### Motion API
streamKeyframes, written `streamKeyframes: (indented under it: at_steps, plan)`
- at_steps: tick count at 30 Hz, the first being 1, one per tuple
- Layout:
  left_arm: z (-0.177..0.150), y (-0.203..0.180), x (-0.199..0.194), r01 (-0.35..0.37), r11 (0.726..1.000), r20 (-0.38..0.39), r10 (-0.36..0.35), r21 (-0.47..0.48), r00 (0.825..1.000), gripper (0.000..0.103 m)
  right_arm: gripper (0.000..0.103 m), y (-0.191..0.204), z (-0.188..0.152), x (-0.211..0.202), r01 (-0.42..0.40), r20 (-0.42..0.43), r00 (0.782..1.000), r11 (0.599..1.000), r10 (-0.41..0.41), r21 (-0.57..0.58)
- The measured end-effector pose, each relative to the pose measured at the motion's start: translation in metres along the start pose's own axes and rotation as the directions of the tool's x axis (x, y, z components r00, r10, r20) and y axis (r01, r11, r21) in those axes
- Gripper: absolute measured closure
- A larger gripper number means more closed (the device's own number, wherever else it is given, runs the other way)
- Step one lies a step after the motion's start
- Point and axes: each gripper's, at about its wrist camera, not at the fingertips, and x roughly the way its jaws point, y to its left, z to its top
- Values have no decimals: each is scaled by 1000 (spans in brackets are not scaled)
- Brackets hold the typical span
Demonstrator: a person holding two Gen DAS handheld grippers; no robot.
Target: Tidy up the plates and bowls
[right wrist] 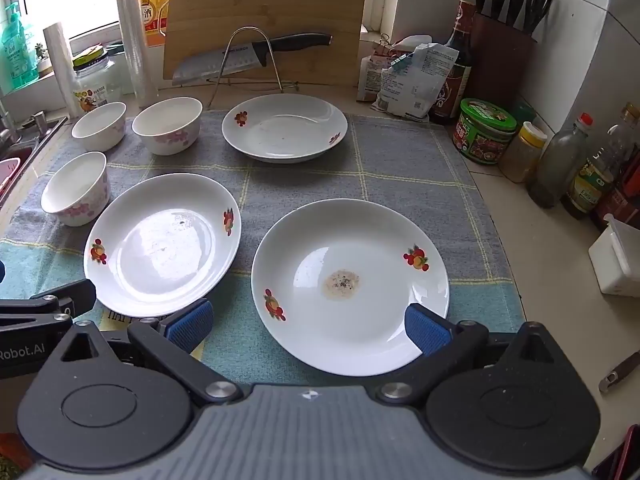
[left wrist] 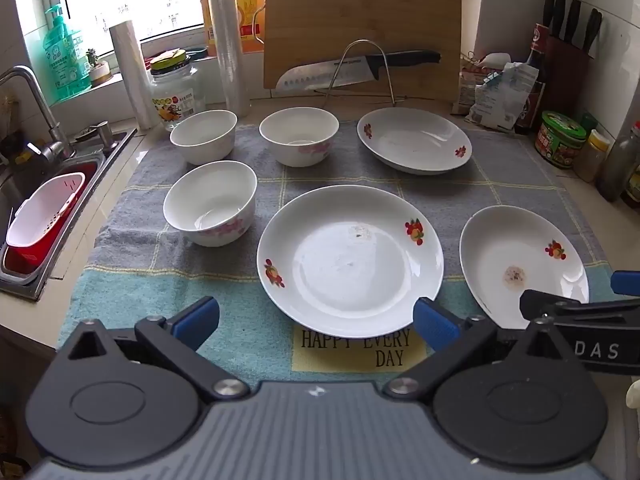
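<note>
Three white plates with fruit prints and three white bowls with pink flowers lie on a grey and teal cloth [left wrist: 128,280]. The middle plate [left wrist: 350,260] [right wrist: 162,244] lies just ahead of my left gripper [left wrist: 316,320], which is open and empty. The right plate [right wrist: 350,286] [left wrist: 520,264], with a brown stain, lies just ahead of my right gripper [right wrist: 308,326], open and empty. The far plate [left wrist: 414,140] [right wrist: 285,126] is at the back. The bowls stand on the left: near bowl [left wrist: 210,202] [right wrist: 76,188], back left bowl [left wrist: 203,136] [right wrist: 99,125], back middle bowl [left wrist: 299,135] [right wrist: 167,125].
A cutting board [left wrist: 362,28] and a knife [left wrist: 356,68] on a wire stand are at the back. A sink [left wrist: 44,204] with a red and white basket is on the left. Jars, bottles [right wrist: 560,164] and a knife block [right wrist: 504,36] line the right wall. A jar [left wrist: 176,92] and film rolls stand behind the bowls.
</note>
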Motion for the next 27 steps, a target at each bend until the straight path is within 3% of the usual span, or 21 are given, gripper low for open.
streamKeyframes:
  at_steps: [27]
  plan:
    - [4,-3,-3,-1,1000,1,1,-2,1000,1,0,-3,2,-6,2,21,1000,1000,-2,-5]
